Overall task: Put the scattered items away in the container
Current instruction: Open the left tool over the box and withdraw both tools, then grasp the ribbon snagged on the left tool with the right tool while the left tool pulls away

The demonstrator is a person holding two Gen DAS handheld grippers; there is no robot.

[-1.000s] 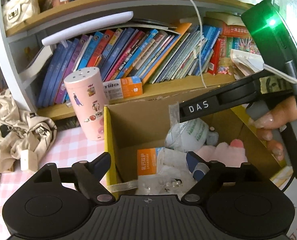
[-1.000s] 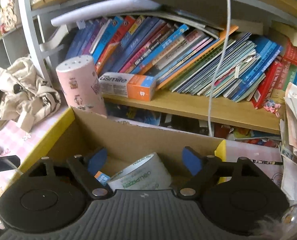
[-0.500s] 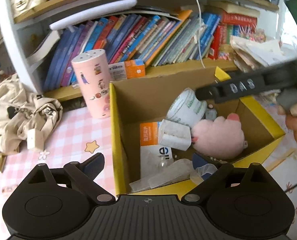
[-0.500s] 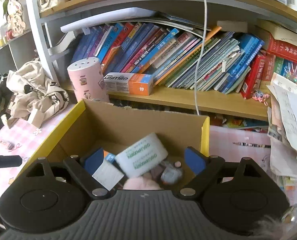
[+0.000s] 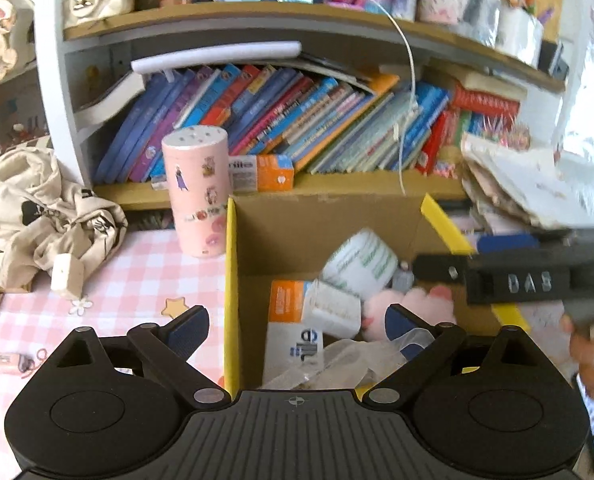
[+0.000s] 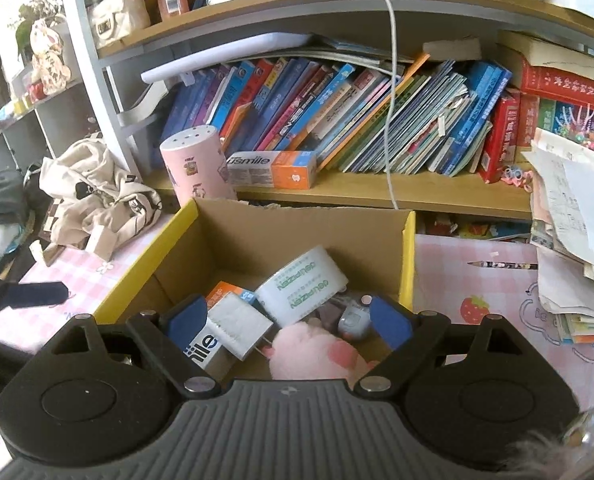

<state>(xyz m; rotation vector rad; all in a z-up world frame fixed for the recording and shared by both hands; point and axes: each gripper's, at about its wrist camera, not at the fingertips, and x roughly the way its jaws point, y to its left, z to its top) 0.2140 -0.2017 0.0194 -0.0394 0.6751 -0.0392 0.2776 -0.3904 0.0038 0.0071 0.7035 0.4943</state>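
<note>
Left gripper (image 5: 297, 330): jaws wide apart, nothing between the pads; it hangs over the near left corner of the box, one finger over the tablecloth, the other over the box's contents.
Right gripper (image 6: 289, 322): jaws spread wide, nothing clamped; it hangs above the near edge of the box, pointing down into it.
Cardboard box (image 6: 407, 256): open, yellow-edged flaps, standing on the pink checked tablecloth (image 5: 137, 280), directly below and ahead of both grippers.
Items in the box: pink plush toy (image 6: 317, 354) nearest, under the right gripper's jaws; white packet (image 6: 239, 326) and orange-and-white carton (image 5: 293, 320) beside it; white tape roll (image 6: 301, 286) further in, tilted toward the back wall.
Pink canister (image 5: 199, 190): upright just outside the box's far left corner.
Beige cloth bag (image 5: 45, 216): crumpled, well left of the box.
Bookshelf (image 6: 377, 196): behind the box, books leaning.
</note>
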